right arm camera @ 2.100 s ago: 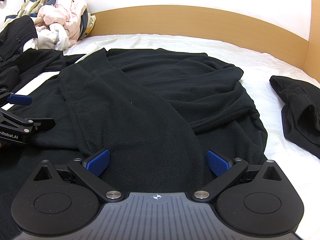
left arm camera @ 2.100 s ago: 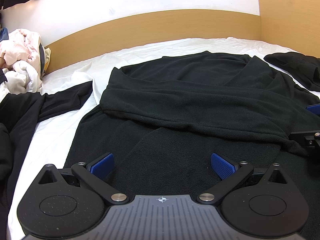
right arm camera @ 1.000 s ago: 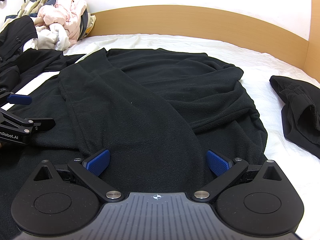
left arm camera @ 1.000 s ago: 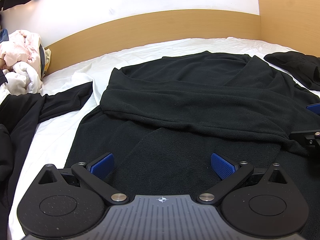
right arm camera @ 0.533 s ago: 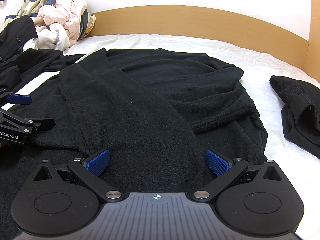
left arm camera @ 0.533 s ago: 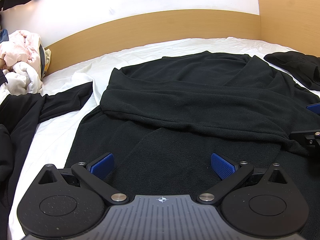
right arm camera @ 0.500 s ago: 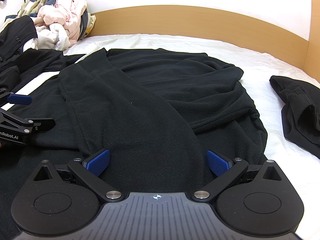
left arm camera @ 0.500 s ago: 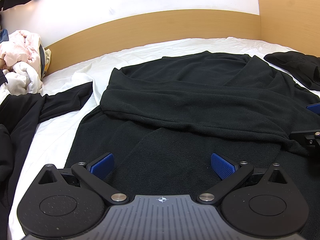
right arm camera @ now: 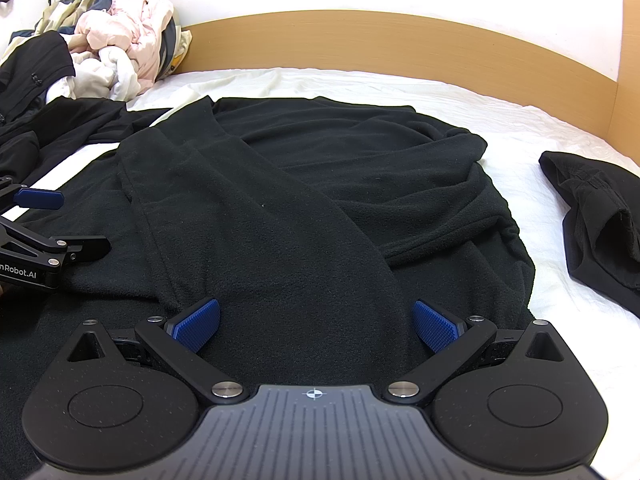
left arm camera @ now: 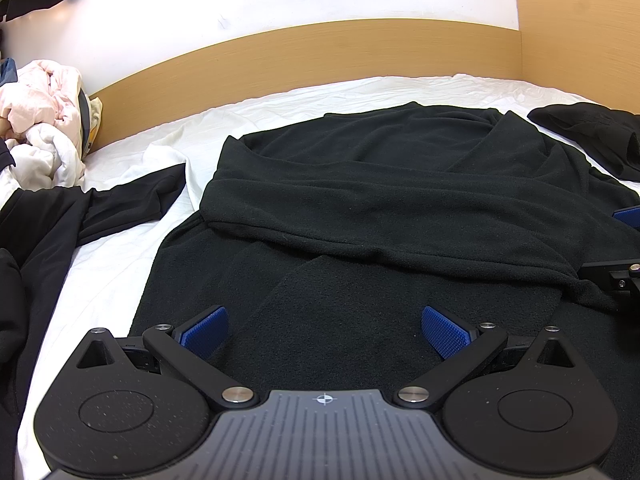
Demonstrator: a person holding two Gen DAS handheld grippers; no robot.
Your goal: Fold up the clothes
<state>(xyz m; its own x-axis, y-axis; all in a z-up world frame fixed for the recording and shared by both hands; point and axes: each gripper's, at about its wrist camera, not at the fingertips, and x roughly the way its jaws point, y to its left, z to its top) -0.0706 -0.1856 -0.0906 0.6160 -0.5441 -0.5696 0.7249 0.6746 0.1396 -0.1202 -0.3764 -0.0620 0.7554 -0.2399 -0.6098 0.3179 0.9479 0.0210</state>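
Since the white-sheeted bed point(left arm camera: 120, 280) carries it, my black fleece top point(left arm camera: 380, 200) lies spread flat, sleeves crossed over. It looks soft, thick and limp, so I'd pinch the near hem corners. My left gripper point(left arm camera: 324, 328) and right gripper point(right arm camera: 316, 320) hover spread, empty.

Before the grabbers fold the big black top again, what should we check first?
1. Left gripper open, nothing pinched: ok.
2. Right gripper open, nothing pinched: ok.
3. Black fleece top lying on the white sheet: ok.
4. Both sleeves folded across the body: ok, one sleeve crosses the chest.
5. Fabric smooth: not ok, it bunches at the right edge.
6. Other black garments clear of the fold: ok on the right; cannot tell on the left, it lies very close.
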